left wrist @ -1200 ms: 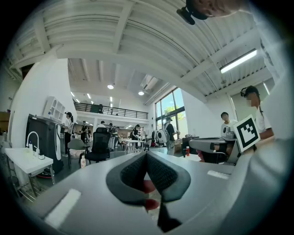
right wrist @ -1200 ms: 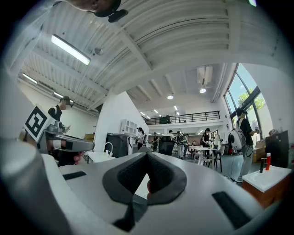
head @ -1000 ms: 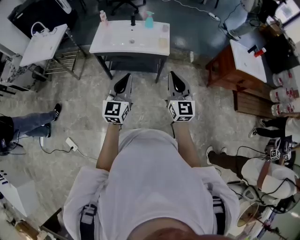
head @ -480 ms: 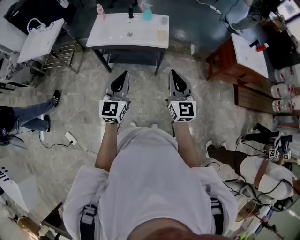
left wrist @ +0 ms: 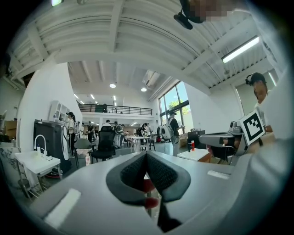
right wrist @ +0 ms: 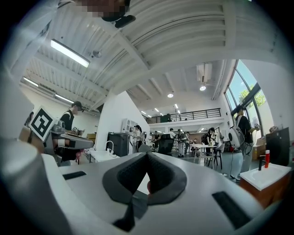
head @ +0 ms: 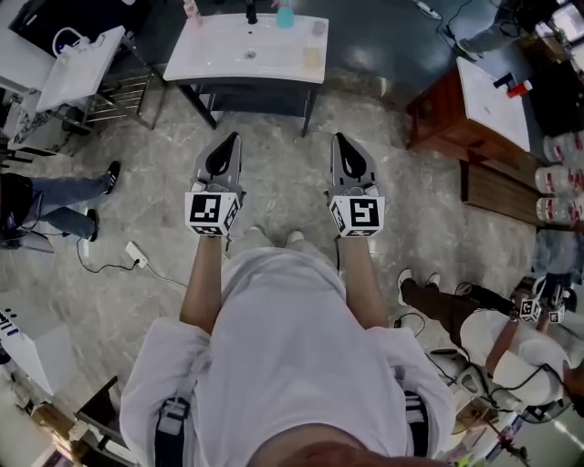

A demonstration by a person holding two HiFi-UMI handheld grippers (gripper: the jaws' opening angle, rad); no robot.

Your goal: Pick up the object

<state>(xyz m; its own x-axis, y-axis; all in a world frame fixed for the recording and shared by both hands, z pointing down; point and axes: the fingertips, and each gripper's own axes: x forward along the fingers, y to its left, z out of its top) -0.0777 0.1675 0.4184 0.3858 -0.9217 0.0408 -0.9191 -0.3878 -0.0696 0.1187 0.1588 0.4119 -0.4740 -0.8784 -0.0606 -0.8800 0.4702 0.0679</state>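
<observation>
In the head view a white sink-top table (head: pixel 228 62) stands ahead on dark legs. On it are a light blue bottle (head: pixel 285 15), a black tap (head: pixel 251 14) and a pale yellow block (head: pixel 313 57). My left gripper (head: pixel 235 139) and right gripper (head: pixel 339 139) are held side by side at waist height, pointing toward the table and well short of it. Both are shut with nothing between the jaws. In the left gripper view the left gripper (left wrist: pixel 147 154) points level across the hall, and so does the right gripper (right wrist: pixel 148 154) in the right gripper view.
A second white table (head: pixel 78 68) with a wire rack stands at the far left. A red-brown cabinet (head: pixel 456 109) with a white top is at the right. A power strip and cable (head: pixel 137 255) lie on the floor at the left. People stand at both sides.
The sink table has slid toward the top of the head view and my shoes have come into sight. Both grippers stay shut and side by side.
</observation>
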